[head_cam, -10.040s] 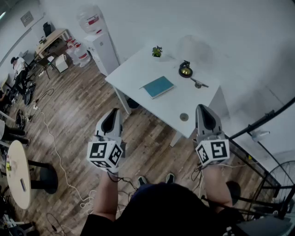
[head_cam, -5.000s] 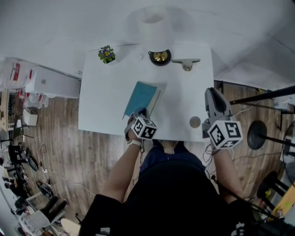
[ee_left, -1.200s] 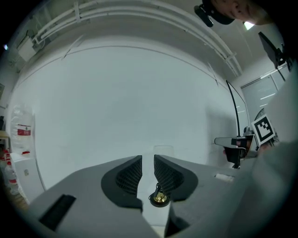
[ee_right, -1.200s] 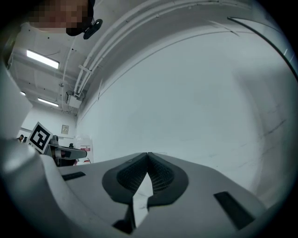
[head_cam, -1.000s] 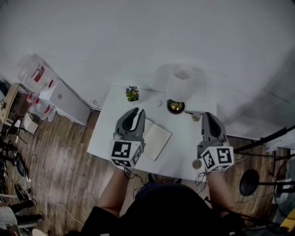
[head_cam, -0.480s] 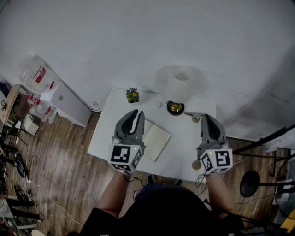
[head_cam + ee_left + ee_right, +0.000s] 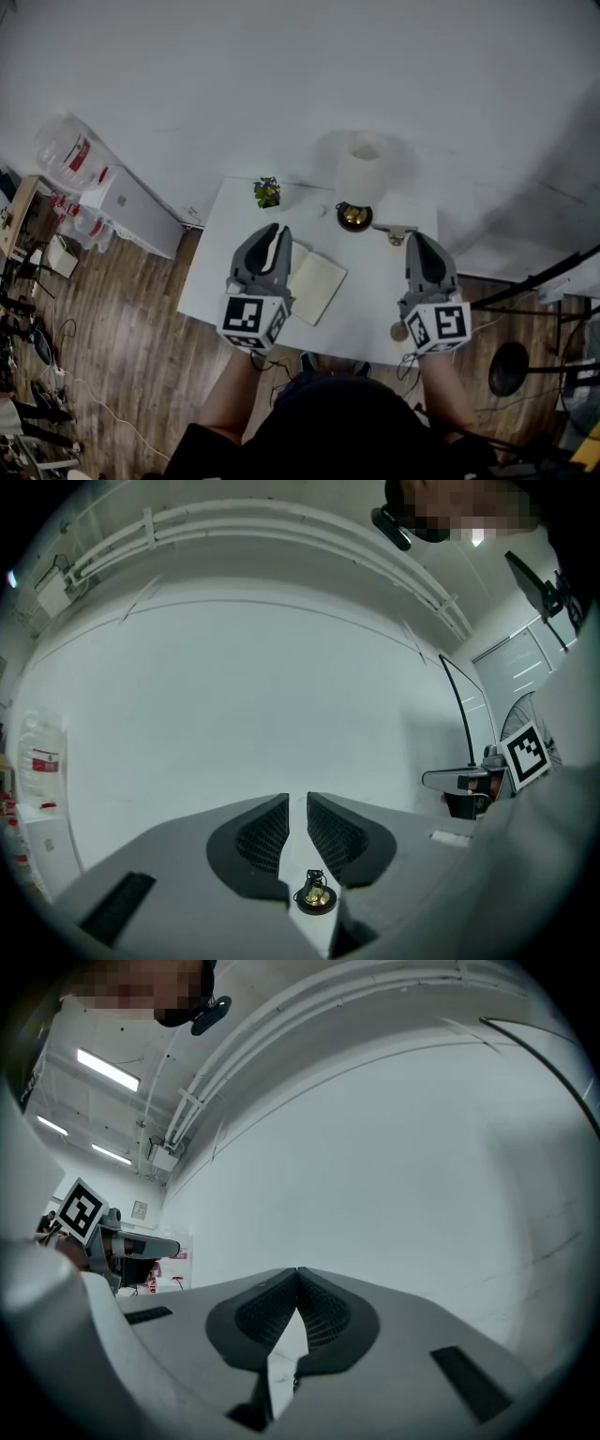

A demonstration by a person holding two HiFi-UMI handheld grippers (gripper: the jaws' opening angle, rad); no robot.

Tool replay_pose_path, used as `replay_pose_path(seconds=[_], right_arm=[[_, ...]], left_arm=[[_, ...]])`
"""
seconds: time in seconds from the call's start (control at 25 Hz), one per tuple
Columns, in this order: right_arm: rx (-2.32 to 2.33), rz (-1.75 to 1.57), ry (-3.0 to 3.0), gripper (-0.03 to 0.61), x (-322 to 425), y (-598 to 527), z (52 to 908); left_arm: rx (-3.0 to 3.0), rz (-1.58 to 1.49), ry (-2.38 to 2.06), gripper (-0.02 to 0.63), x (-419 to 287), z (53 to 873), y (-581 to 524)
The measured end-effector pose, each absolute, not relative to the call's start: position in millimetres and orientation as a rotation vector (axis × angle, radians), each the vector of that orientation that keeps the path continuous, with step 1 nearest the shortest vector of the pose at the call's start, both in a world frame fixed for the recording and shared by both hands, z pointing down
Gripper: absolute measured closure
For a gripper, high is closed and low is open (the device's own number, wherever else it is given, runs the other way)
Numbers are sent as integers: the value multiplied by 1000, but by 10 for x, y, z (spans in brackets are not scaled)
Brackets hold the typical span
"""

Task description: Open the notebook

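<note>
The rectangular paper notebook, which had lain closed with its teal cover up some seconds before, now lay spread open on the white rectangular table, pale cream pages facing up, just beside and partly under the grey left gripper. That gripper had earlier been down at the notebook's near edge; now it was held level above the table, its fingers parted by only a narrow slit with nothing between them. The grey right gripper hovered well apart from the notebook on the other side, fingers pressed together and empty. Over the last second hardly anything had shifted, so the opening looked finished, with both grippers drawn clear. Behind the notebook stood a small green potted plant, a brass bell on a round black base, a tall white cylinder and a silver metal clip; a small round grey disc sat near the front edge. None of these touched the pages or blocked them.
</note>
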State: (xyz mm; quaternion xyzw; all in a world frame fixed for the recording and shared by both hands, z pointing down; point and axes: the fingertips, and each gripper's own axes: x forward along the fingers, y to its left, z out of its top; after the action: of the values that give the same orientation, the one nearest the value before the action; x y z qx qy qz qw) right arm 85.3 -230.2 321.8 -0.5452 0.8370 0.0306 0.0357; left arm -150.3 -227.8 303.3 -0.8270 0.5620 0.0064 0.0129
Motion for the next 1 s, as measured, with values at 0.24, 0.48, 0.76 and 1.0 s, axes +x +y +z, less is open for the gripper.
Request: replay_pose_path(seconds=[0.24,0.48,0.76,1.0], right_arm=[[-1674,103,2574,574,833,-2274,3232],[-1678,113,2573,574,842,-2314,3216],[-1662,116,2586,575,786,-2324,3212],[-1671,102,2588,575,758,-2347,3237]], left_arm=[[-2580,12,1753,555,-1510,3057,-2251],[-2578,17,1751,556,-1518,3042,-2276],[-2582,13,1750,557,-1546,3057,-2299],[-2596,2,1750,558,-1576,3095,-2331]])
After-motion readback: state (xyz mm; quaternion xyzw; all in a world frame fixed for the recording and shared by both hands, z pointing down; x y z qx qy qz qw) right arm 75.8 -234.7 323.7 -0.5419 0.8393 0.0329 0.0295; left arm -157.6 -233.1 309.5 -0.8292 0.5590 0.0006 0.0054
